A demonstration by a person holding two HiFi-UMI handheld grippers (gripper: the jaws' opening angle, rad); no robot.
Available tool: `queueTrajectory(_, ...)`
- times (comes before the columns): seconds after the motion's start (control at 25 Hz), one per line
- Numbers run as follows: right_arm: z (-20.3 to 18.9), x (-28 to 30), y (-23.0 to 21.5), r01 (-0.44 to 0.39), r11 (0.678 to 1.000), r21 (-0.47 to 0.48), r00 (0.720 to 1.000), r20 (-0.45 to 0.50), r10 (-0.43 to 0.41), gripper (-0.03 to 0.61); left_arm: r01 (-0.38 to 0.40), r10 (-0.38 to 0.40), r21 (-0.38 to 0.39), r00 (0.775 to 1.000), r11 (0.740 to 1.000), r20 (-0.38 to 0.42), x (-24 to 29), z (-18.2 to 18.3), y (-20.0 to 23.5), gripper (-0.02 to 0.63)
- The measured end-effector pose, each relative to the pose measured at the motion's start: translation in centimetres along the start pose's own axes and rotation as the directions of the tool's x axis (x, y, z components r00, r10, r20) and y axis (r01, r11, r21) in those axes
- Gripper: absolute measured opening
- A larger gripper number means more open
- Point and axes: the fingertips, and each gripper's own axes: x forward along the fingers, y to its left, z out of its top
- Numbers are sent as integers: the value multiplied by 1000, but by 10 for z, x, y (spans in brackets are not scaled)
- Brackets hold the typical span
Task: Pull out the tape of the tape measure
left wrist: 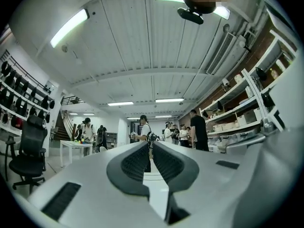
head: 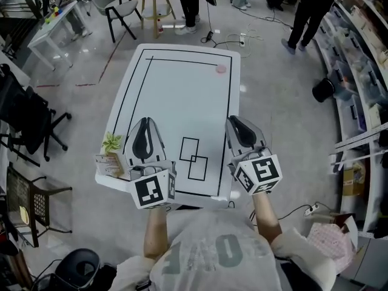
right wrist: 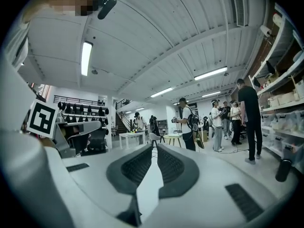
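A small round pink object, possibly the tape measure, lies at the far right corner of the white table. My left gripper hovers over the near left part of the table, shut and empty. Over the near right edge my right gripper is shut too, with nothing between its jaws. Both point level towards the far end, well short of the pink object. The left gripper view shows its jaws pressed together; so does the right gripper view. Neither gripper view shows the pink object.
A small box with a green plant stands at the table's near left corner. Black rectangles are drawn on the tabletop. Black chairs stand to the left, shelves to the right, and people beyond the table.
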Motion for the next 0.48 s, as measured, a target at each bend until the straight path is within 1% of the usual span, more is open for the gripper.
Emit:
queueTrajectory(0.08, 5, 7, -8, 4, 1000, -6, 1000, 7, -4, 35, 14, -14, 7, 1000, 1000, 2, 12, 0, -4, 29)
queueTrajectory(0.12, 8, 11, -12, 5, 1000, -6, 1000, 10, -5, 47, 19, -19, 6, 1000, 1000, -2, 18, 0, -5, 31)
queueTrajectory(0.16, 10, 16, -15, 5, 1000, -6, 1000, 9, -5, 130, 25, -25, 1, 1000, 1000, -9, 23, -2, -6, 39)
queueTrajectory(0.2, 11, 20, -18, 7, 1000, -9, 1000, 6, -7, 203, 34, -34, -10, 999, 999, -20, 29, -5, -7, 97)
queueTrajectory(0.24, 12, 24, -22, 14, 1000, -13, 1000, 3, -14, 231, 41, -42, -25, 999, 999, -33, 34, -8, -7, 179)
queueTrajectory(0.32, 10, 30, -29, 35, 999, -19, 999, -6, -35, 269, 46, -49, -49, 997, 998, -58, 42, -17, -8, 252)
queueTrajectory(0.4, 5, 34, -36, 52, 999, -16, 998, -22, -52, 297, 47, -51, -49, 996, 998, -75, 48, -24, -8, 292)
queueTrajectory(0.48, -1, 39, -40, 58, 998, -11, 998, -40, -58, 305, 53, -56, -43, 995, 998, -81, 53, -28, -8, 304)
